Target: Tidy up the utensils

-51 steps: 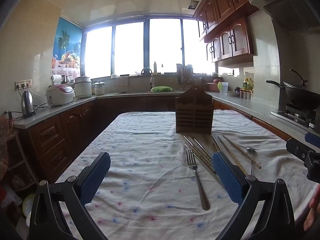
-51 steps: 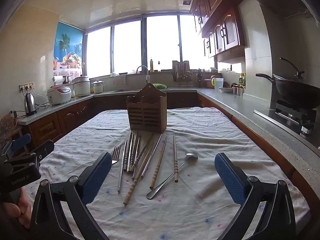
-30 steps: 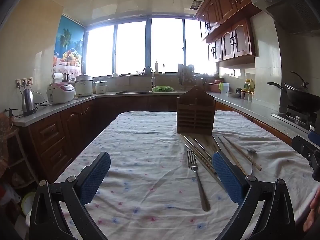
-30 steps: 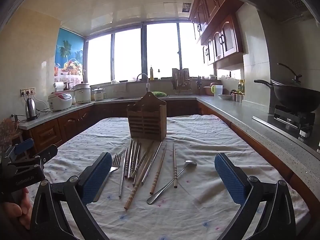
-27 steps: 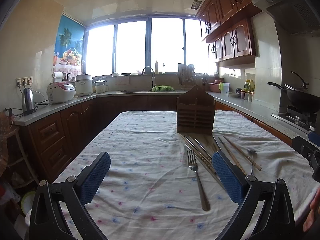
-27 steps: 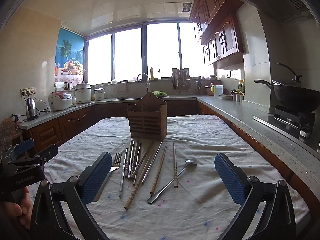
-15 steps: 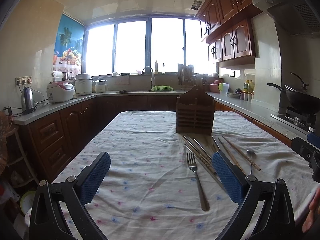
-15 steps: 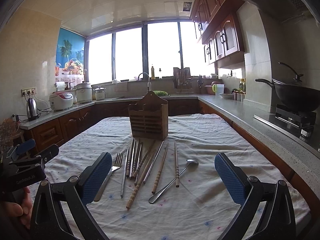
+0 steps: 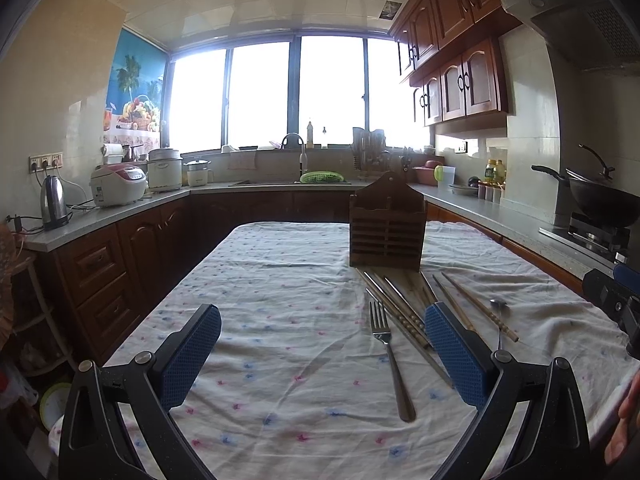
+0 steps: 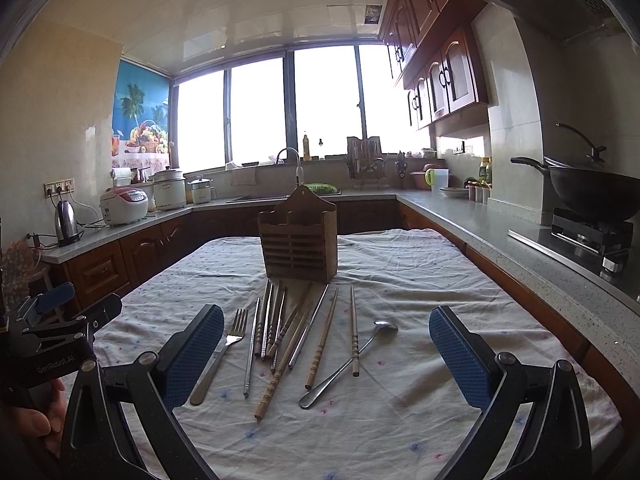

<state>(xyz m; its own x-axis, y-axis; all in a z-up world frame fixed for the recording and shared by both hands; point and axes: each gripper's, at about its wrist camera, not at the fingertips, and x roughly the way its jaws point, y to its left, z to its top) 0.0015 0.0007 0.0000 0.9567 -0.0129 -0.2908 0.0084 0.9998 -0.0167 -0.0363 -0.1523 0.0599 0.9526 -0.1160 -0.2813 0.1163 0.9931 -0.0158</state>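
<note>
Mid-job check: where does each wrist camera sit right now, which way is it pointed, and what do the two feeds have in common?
Left wrist: on the left gripper, above the near left of the table, facing the window; own blue pads open, right gripper at the right edge.
Right wrist: on the right gripper, further right, facing the same way, centred on the utensils; own pads open, left gripper and a hand lower left.
Shared: wooden holder, fork, chopsticks, spoon.
</note>
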